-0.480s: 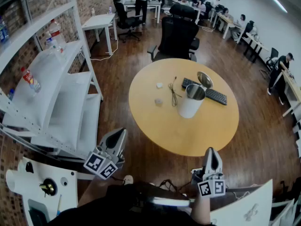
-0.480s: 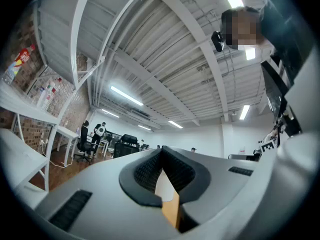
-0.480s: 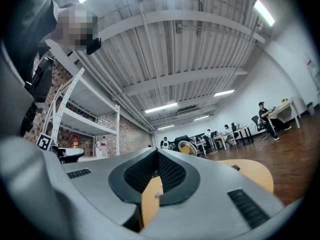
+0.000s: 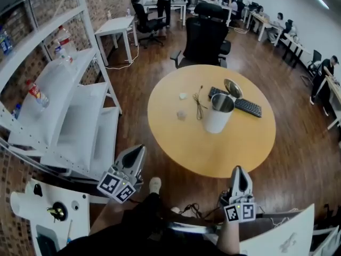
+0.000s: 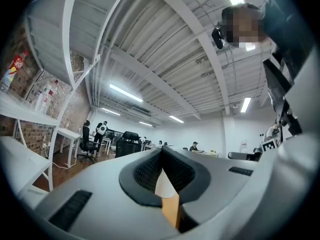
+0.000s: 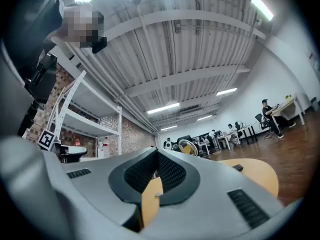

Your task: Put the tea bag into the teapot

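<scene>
Standing well short of the round worktop (image 4: 250,148), the person holds both tools low at the bottom of the frame. The left hand-held gripper (image 4: 137,151) is at lower left and the right hand-held gripper (image 4: 239,172) at lower right. Each points forward toward the worktop, and neither is near anything on it. Both have their jaws pressed together with nothing between them.

The white teapot (image 4: 216,119) stands right of the worktop's centre, its lid (image 4: 232,88) tipped open behind the mouth. Left of it lie a farther pale scrap (image 4: 183,96) and a nearer pale scrap (image 4: 181,114). The tea bag is probably one of these, but they are too small to tell which.

A tea bag should be light, soft and easily torn, so a gentle pinch at its upper edge or tag looks wisest. The open mouth should take it readily.
</scene>
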A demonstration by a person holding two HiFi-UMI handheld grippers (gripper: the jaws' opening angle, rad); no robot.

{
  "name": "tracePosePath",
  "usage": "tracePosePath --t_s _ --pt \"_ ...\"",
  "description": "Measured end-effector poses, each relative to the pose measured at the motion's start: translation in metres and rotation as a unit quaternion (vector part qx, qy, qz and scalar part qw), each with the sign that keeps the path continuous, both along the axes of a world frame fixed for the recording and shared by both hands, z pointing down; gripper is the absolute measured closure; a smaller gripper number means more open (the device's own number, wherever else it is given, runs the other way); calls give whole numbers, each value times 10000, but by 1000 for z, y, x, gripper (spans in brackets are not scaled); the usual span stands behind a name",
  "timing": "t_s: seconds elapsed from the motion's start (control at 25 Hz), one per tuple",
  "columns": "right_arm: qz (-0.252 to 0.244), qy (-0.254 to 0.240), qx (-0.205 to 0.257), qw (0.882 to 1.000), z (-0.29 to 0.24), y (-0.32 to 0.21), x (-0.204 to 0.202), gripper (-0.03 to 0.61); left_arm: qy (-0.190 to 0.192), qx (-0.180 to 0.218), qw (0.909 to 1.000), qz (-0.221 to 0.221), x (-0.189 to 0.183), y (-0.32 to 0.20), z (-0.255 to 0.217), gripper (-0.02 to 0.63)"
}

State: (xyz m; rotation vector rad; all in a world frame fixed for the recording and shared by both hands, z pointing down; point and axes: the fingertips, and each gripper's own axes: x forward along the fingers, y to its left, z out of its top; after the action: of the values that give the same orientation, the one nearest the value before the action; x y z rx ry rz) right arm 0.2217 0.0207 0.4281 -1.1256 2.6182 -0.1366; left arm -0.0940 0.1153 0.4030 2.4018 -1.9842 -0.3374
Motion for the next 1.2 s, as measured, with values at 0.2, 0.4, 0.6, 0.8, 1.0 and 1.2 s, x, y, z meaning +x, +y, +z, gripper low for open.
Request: tracePosePath --t_s 0.2,0.4,0.6,0.8,1.0,1.2 --pt "165 17 -224 9996 16 -5 4 572 27 -190 9998 110 -7 -25 13 607" --pt "430 143 -267 9986 17 -24 -3 572 139 -89 9992 375 -19 -66 15 607" --pt "760 194 -161 9968 -4 -40 -14 572 149 -35 9973 719 -28 -105 5 607" --pt "1046 230 -133 9942 -1 -66 -29 572 176 43 9943 1048 -45 -155 5 607" --pt "1392 225 -4 9900 -11 -90 -39 572 117 150 9908 1338 -58 -202 4 607" --pt "1712 233 0 9850 -22 -116 -55 572 198 256 9872 1563 -78 -246 -2 607"
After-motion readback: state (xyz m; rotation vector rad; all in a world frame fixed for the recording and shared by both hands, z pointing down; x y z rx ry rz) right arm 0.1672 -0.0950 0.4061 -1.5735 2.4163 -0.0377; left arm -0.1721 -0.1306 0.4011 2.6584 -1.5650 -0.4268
